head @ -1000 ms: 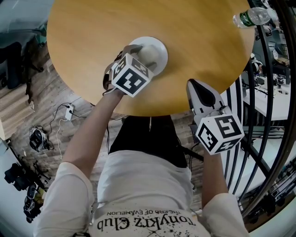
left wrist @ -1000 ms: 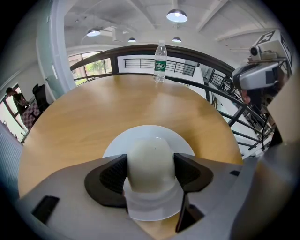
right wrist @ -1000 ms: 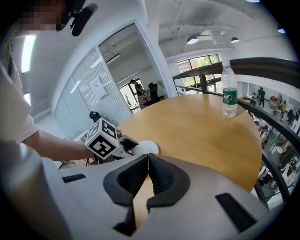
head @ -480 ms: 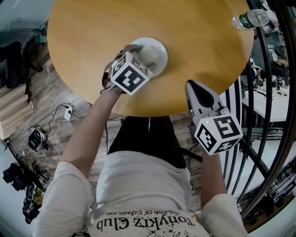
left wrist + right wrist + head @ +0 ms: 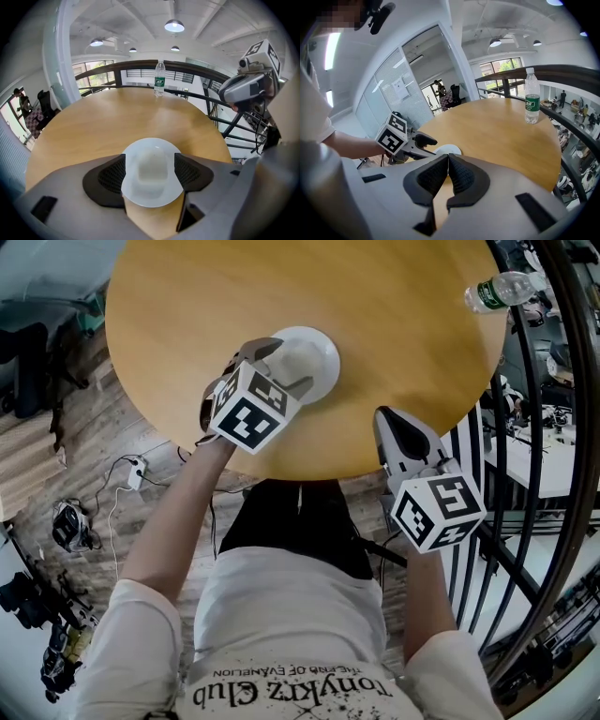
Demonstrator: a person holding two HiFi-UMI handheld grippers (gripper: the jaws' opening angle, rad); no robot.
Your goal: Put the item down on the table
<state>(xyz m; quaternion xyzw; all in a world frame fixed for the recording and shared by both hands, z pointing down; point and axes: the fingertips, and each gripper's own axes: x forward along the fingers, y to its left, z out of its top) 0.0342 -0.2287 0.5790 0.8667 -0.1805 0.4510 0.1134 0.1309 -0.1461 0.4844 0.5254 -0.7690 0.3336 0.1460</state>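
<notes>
Head view: bowl partly behind claw

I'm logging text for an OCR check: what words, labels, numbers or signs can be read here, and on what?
"Tonykrz Club": black print, seen upside down, on the person's white T-shirt; the smaller line beside it is too small to read.
Green label on the clear plastic water bottle: too blurred to read.
Black-and-white marker cubes: square patterns only, no letters.
Paper sheet on the glass wall: unreadable.
</notes>
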